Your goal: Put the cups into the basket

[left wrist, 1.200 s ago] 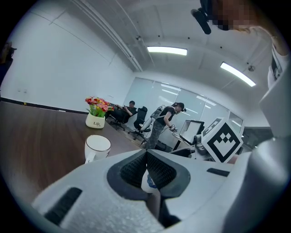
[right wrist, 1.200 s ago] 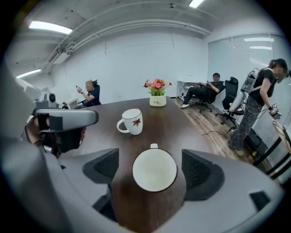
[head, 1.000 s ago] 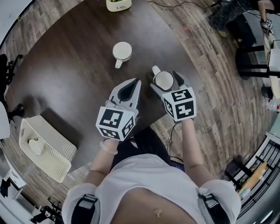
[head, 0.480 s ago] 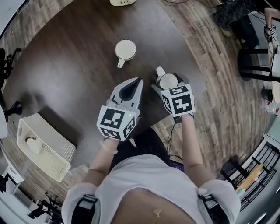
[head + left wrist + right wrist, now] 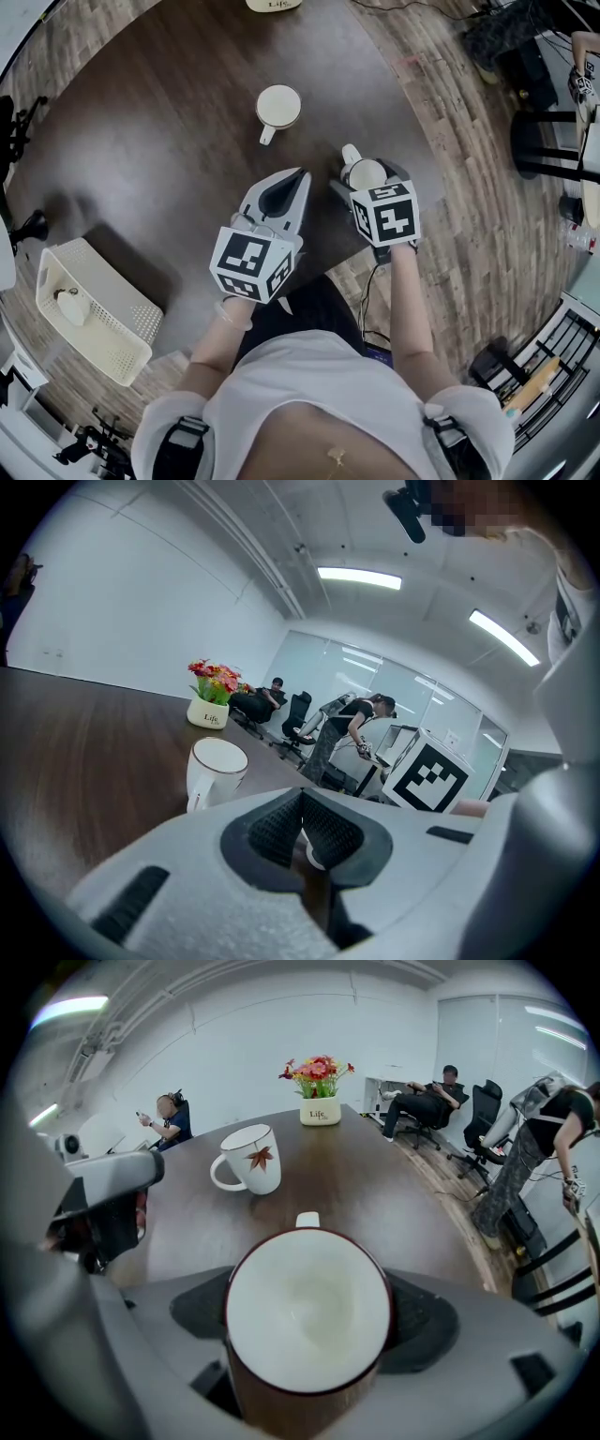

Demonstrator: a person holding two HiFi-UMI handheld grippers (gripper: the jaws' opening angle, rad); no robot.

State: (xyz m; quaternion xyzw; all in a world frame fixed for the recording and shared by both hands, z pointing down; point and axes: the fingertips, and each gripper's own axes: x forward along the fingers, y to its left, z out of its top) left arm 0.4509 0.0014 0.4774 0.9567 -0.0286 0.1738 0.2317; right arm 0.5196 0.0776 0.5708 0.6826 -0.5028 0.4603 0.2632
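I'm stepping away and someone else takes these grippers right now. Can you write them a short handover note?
Left gripper: shut, empty, above the table.
Right gripper: around the brown cup, a jaw on each side; whether the pads press I cannot tell.
White cup: upright on the table farther out, untouched.
Basket: at the table's near-left edge, one pale cup inside.
Done: one cup in. To do: brown cup, then white cup, into the basket.
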